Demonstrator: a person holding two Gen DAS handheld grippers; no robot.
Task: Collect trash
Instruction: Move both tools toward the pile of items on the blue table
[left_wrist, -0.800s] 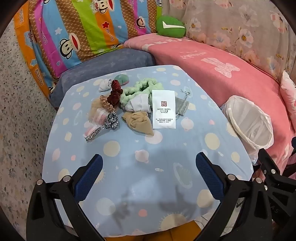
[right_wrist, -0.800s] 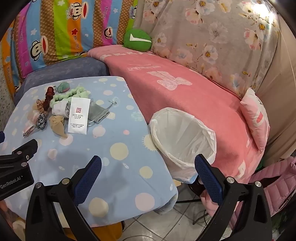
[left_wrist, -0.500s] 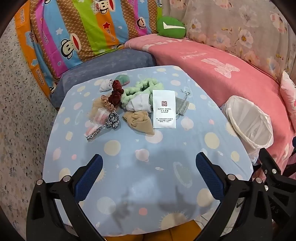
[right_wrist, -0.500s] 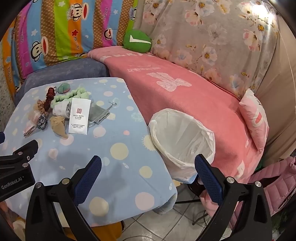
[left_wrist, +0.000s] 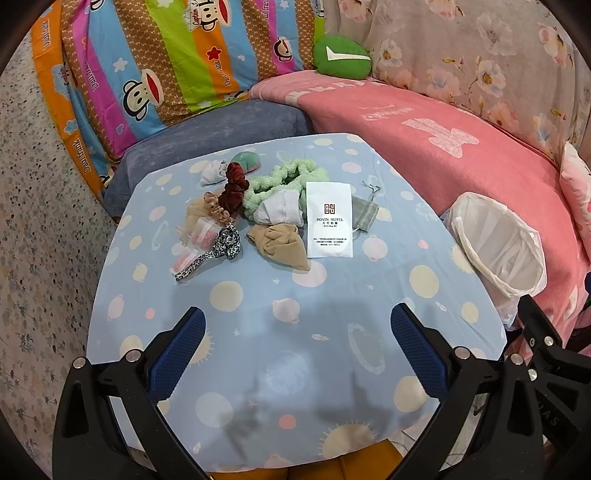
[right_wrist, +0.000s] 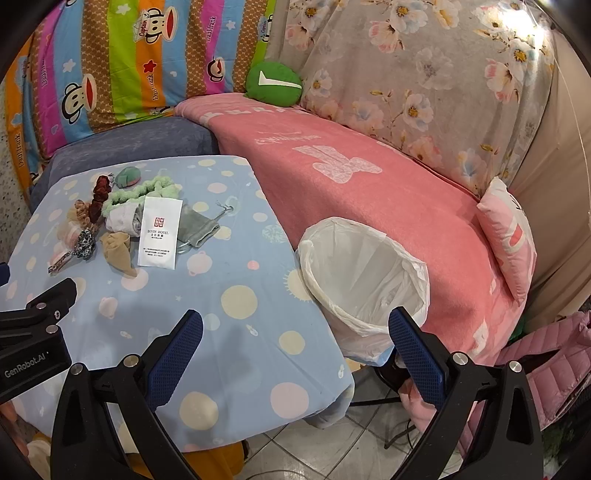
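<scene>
A white hotel packet (left_wrist: 329, 218) (right_wrist: 159, 230) lies on the blue spotted table (left_wrist: 288, 332) beside a pile of small items: green fluffy band (left_wrist: 284, 181), dark red scrunchie (left_wrist: 232, 186), tan cloth (left_wrist: 280, 245), leopard scrunchie (left_wrist: 229, 240), grey pouch (left_wrist: 364, 214) (right_wrist: 197, 227). A white-lined bin (left_wrist: 498, 247) (right_wrist: 364, 280) stands at the table's right edge. My left gripper (left_wrist: 293, 354) is open and empty above the near table. My right gripper (right_wrist: 295, 354) is open and empty, near the bin.
A pink-covered sofa (right_wrist: 369, 173) runs behind and right of the table. A striped cartoon quilt (left_wrist: 166, 62) and green cushion (left_wrist: 341, 57) lie at the back. Tiled floor (right_wrist: 332, 443) shows below the table's right edge. A pink jacket (right_wrist: 546, 369) lies at right.
Both views have shifted only slightly; the pile and bin sit marginally lower in frame. Both grippers stay open and empty.
</scene>
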